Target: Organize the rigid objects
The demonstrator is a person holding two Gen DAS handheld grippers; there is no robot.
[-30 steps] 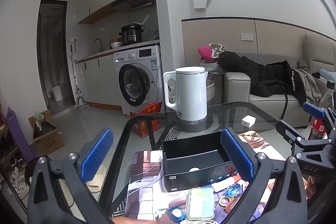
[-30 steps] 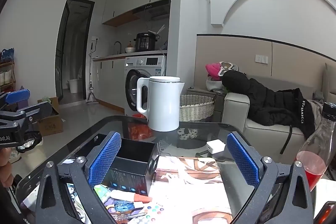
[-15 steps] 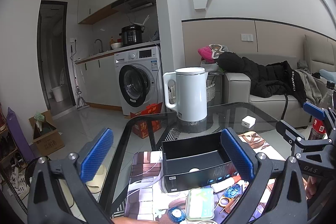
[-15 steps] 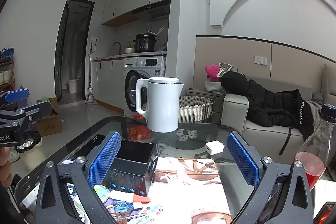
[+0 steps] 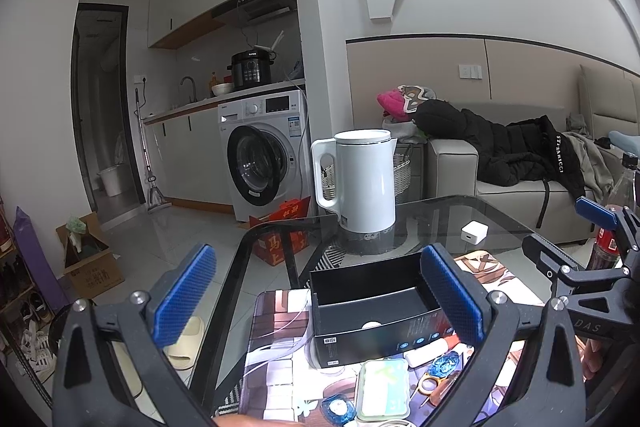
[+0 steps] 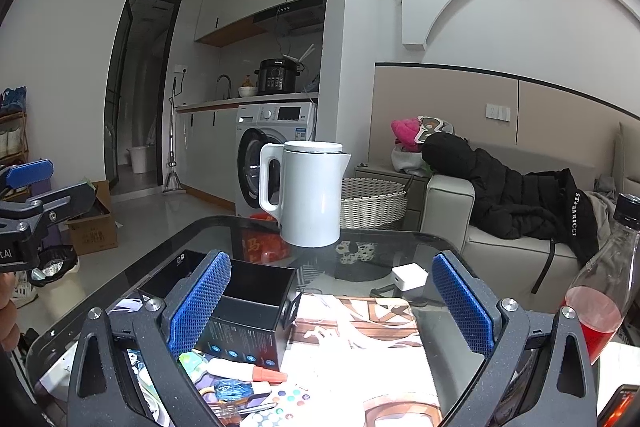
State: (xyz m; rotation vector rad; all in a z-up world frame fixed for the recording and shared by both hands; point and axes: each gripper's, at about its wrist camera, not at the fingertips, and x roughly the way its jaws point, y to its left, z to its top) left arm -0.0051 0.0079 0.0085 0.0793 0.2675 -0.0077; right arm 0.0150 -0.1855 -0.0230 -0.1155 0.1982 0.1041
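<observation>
Change: almost none since a second ago, both views stay nearly the same
Left hand-held gripper [image 5: 316,293]: released, empty, hovers above the surface [image 5: 432,215]
Right hand-held gripper [image 6: 330,303]: released, empty
Box [image 5: 372,307]: black, top is uncovered, near the left edge
Small items [image 5: 384,389]: lie in front of box
Meaning: sorting seems not yet begun
</observation>
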